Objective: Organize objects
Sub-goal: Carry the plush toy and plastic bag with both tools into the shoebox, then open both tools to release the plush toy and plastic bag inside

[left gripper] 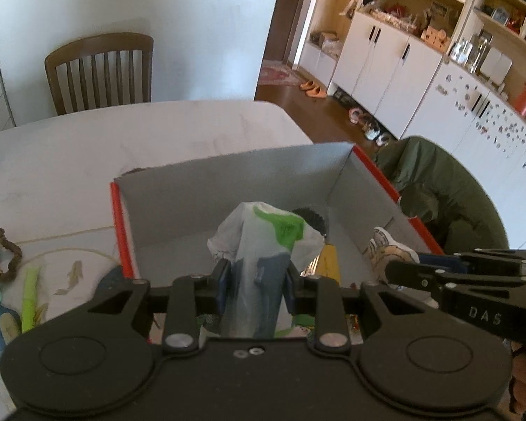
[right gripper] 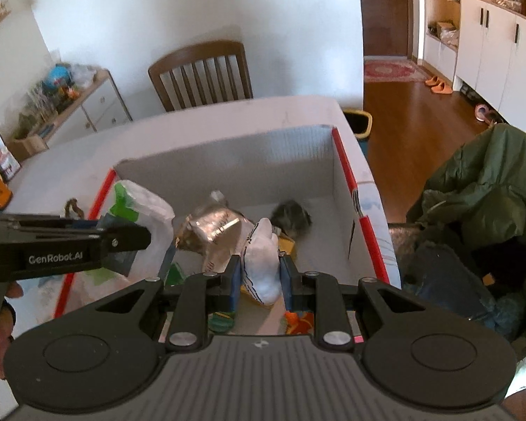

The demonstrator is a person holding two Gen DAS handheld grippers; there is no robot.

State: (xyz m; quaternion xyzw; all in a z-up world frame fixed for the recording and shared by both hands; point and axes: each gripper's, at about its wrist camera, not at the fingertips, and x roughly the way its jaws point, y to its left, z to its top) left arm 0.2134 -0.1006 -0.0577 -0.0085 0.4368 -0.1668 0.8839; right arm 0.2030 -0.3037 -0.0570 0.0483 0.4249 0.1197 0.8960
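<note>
— Both grippers are loaded over the box. The left gripper has its fingers pinched on a white plastic bag with green print, and the right gripper is clamped on a white soft toy with dark line markings.

— Where does that put them against the box walls?

— The bag hangs above the box's near-left corner, close to the red left rim. The toy sits low by the near wall, roughly mid-width. Already inside are a shiny foil packet and a dark fuzzy thing, towards the middle.

— So what could go wrong?

— The bag is limp and droops past the fingers; let go too near the left rim and I'd guess it drapes over the edge or slides out onto the table. The two grippers are also near each other, so a sideways move by either might knock the other.

— Is there room to avoid that?

— Plenty. The box's far half looks bare right up to the far wall. Outside, by the table's left edge, lie a bead bracelet and a green stick, not yet boxed. A green jacket crowds the right side.
</note>
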